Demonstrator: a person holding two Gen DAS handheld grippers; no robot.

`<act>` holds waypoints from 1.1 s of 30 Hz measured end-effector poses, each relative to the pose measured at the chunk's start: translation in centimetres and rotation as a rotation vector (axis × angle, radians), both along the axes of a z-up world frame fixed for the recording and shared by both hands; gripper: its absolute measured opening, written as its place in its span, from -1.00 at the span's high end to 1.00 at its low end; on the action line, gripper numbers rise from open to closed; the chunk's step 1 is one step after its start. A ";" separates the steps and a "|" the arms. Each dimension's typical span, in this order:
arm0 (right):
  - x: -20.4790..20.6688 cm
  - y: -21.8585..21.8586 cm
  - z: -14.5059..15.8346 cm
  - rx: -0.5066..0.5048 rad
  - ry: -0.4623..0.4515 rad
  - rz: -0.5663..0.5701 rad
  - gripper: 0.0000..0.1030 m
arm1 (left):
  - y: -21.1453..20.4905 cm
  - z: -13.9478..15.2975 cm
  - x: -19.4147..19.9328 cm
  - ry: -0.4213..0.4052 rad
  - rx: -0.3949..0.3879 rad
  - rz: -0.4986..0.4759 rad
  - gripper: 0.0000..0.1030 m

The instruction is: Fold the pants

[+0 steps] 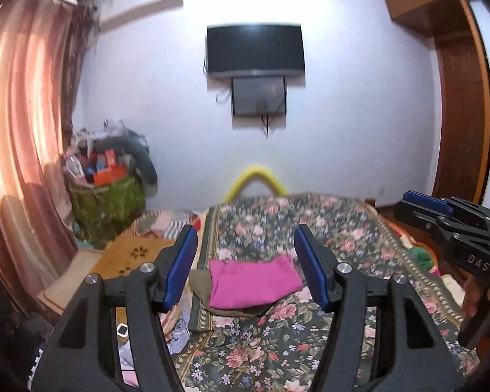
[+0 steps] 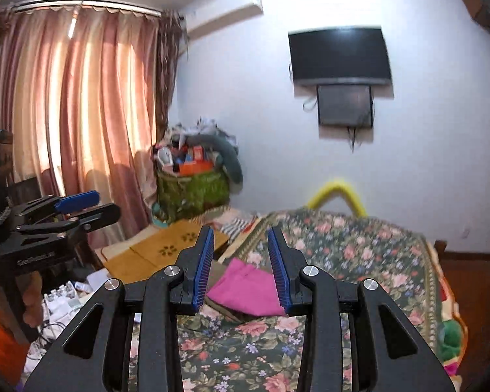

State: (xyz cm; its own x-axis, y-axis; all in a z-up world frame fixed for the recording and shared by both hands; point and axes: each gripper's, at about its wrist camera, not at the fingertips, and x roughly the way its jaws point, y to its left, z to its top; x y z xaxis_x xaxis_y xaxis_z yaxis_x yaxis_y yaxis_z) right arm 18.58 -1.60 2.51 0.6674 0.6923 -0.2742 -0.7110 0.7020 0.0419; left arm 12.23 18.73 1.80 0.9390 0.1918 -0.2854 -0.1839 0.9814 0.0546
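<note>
The pants [image 1: 254, 282], pink and folded into a flat rectangle, are lying on the bed [image 1: 310, 343], on top of a brownish cloth [image 1: 199, 282] whose edges are showing under them. In the left wrist view they are sitting a little below the centre, seen between the two blue pads. In the right wrist view the pants [image 2: 246, 289] are showing in the same way, slightly toward 6 o'clock from the centre.

The left claw [image 1: 246, 264] is hanging in the air above the bed, released, with nothing between its pads and apart from the pants. The right claw [image 2: 240, 269] is also released and empty; its jaws are standing narrower than those of the left one. Each claw is appearing in the other's view: the right claw at 3 o'clock in the left view, with fingers [image 1: 473, 300] of a hand on its grip, and the left claw [image 2: 81, 205] at 9 o'clock in the right view.

The bed is wearing a dark floral cover. At its far end, toward 12 o'clock, a yellow curved tube [image 1: 254, 176] is rising. On the wall above, a dark TV [image 1: 254, 49] is hanging, with a smaller dark screen [image 1: 258, 95] just under it. At 9 o'clock from the bed a green basket [image 1: 107, 202] full of things is standing, near a pink curtain [image 1: 23, 130]. Beside the bed, a yellow board [image 2: 166, 248] with flower cut-outs is lying. At 3 o'clock in the left view a brown wardrobe [image 1: 457, 114] is standing.
</note>
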 end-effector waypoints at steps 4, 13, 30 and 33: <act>-3.0 -1.0 0.5 0.020 -0.057 -0.024 0.40 | -1.0 0.6 -3.8 -0.055 -0.023 0.002 -0.31; -5.1 -2.2 0.2 0.077 -0.068 -0.053 -0.18 | -3.1 0.6 -7.6 -0.119 0.010 0.018 -0.95; -7.1 -3.1 -0.3 0.053 -0.100 -0.134 -0.99 | -4.5 -0.1 -9.0 -0.133 0.002 0.009 -1.00; -7.3 -3.2 -0.4 0.050 -0.096 -0.135 -0.99 | -4.2 -0.1 -9.1 -0.131 -0.008 0.009 -1.00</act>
State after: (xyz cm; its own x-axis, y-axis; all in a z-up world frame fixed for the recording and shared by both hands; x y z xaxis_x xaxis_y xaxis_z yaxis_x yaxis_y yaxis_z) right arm 11.29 -4.82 2.10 0.7771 0.6055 -0.1717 -0.6124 0.7904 0.0154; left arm 3.18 14.52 1.65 0.9667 0.1982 -0.1621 -0.1973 0.9801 0.0219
